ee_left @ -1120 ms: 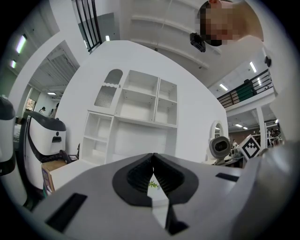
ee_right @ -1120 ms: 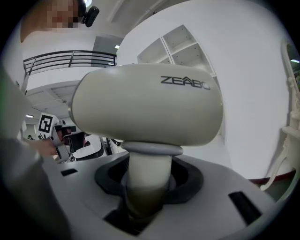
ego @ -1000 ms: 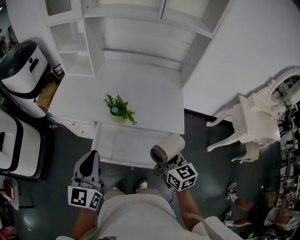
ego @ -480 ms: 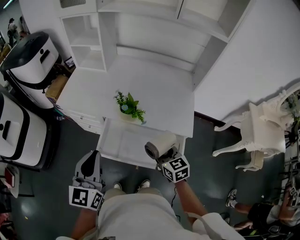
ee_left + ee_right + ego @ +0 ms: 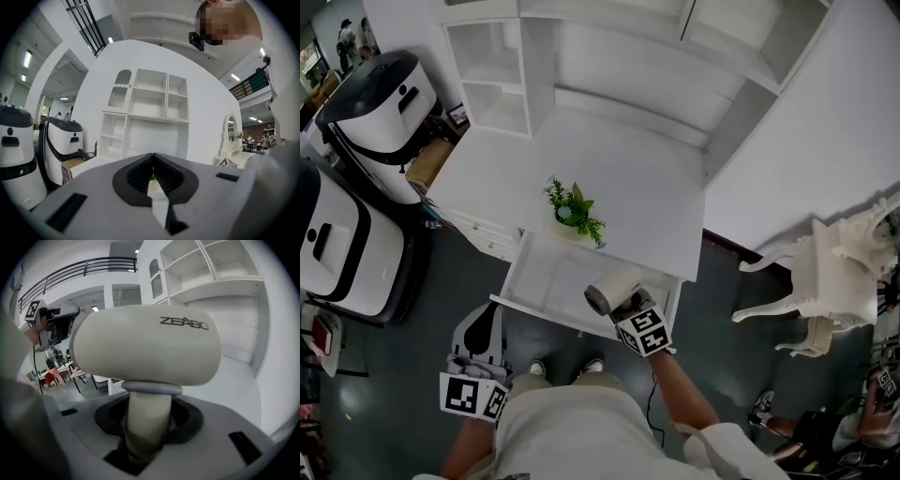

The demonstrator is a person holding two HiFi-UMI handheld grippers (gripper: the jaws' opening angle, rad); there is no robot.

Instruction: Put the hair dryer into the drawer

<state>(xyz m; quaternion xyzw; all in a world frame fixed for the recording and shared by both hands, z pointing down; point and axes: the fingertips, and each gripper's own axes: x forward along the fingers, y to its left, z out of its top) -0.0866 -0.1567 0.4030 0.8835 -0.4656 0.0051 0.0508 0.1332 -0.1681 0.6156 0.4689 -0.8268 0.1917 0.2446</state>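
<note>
A beige hair dryer (image 5: 609, 289) hangs over the front right part of the open white drawer (image 5: 546, 279). My right gripper (image 5: 624, 303) is shut on its handle and tilts downward. In the right gripper view the handle stands upright between the jaws, and the barrel of the hair dryer (image 5: 145, 348) lies crosswise above them, filling the middle of the frame; the right gripper (image 5: 146, 420) clamps the handle from both sides. My left gripper (image 5: 483, 319) hovers in front of the drawer's left corner, level, shut and empty. The left gripper (image 5: 152, 158) shows its tips touching.
A small potted plant (image 5: 574, 211) stands on the white desk (image 5: 647, 187) just behind the drawer. Open shelves (image 5: 497, 66) rise at the back. Two white-and-black machines (image 5: 370, 103) stand to the left, and a white chair (image 5: 830, 281) to the right. The person's feet (image 5: 567, 367) are below the drawer front.
My right gripper has come down and leftward with the hair dryer, from beside the drawer's right front corner to over the drawer. The left gripper has stayed almost in place.
</note>
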